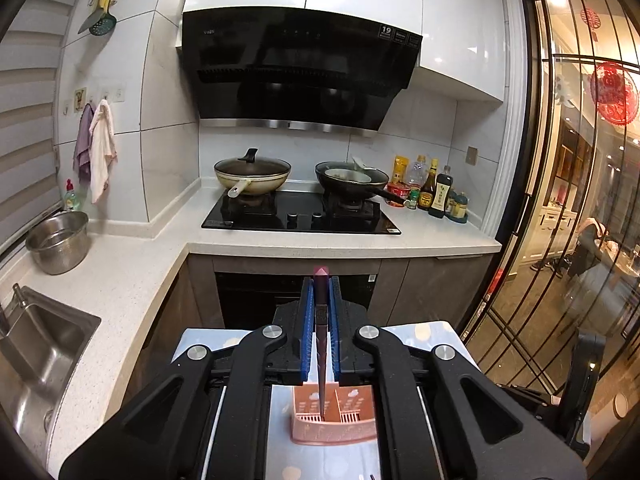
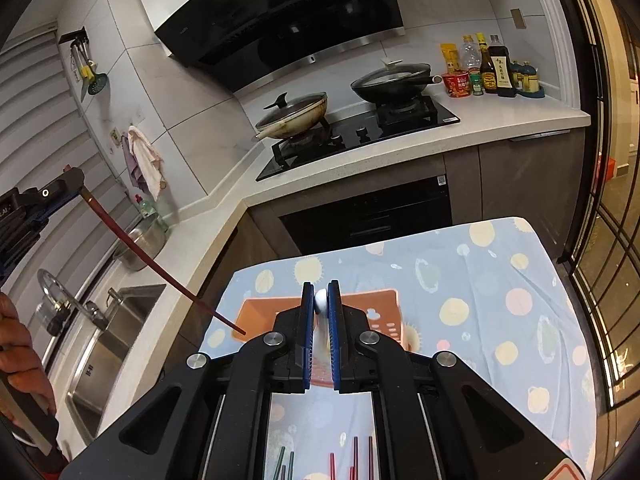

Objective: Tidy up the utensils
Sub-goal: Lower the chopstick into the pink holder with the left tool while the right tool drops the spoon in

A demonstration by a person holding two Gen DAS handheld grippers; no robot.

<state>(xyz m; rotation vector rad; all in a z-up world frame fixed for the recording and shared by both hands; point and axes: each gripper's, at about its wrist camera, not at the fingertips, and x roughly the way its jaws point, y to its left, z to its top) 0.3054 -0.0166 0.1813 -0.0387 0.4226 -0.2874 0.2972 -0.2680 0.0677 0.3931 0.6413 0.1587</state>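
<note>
My left gripper (image 1: 321, 292) is shut on a dark red chopstick (image 1: 321, 344). The chopstick hangs down with its tip inside the pink utensil basket (image 1: 334, 432) on the blue patterned tablecloth (image 1: 424, 334). In the right wrist view the same chopstick (image 2: 160, 268) slants from the left gripper (image 2: 72, 184) down to the basket's left end (image 2: 256, 312). My right gripper (image 2: 321, 300) is shut on a white spoon (image 2: 321, 320), held just above the basket. Several loose chopsticks (image 2: 354, 458), red and green, lie on the cloth below.
A stove (image 1: 300, 216) with two pans sits on the counter ahead. Sauce bottles (image 1: 436, 196) stand at its right. A sink (image 1: 36, 348) and steel pot (image 1: 60, 240) are at left. A glass door (image 1: 568, 200) is at right.
</note>
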